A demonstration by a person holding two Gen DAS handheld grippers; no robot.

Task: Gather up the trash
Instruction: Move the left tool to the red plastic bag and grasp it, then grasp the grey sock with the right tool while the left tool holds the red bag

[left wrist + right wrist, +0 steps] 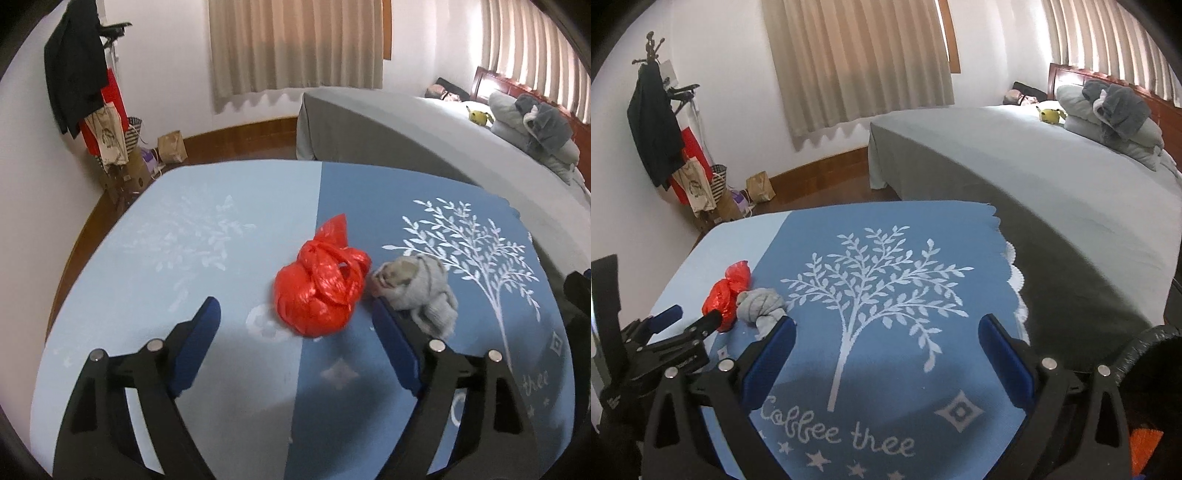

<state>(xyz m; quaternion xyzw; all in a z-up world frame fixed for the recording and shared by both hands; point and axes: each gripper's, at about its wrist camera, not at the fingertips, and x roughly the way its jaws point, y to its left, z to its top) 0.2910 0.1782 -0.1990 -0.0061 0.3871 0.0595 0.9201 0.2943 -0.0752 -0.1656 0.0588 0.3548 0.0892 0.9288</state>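
A knotted red plastic bag (pixel 319 291) lies on the blue tablecloth (pixel 147 258). Against its right side sits a balled-up grey cloth (pixel 419 291). My left gripper (pixel 295 321) is open, and the bag lies at its tips, close to the right finger and clear of the left one. In the right wrist view the red bag (pixel 726 291) and grey cloth (pixel 759 304) are at the left, with the left gripper (pixel 694 315) reaching in at the bag. My right gripper (pixel 888 332) stands open over the white tree print (pixel 871 280), with nothing between its fingers.
A bed with a grey cover (pixel 1034 177) runs along the table's right side. A dark round crinkled rim (pixel 1137 350) shows at the lower right. Bags and a coat stand (pixel 74 74) crowd the far left wall.
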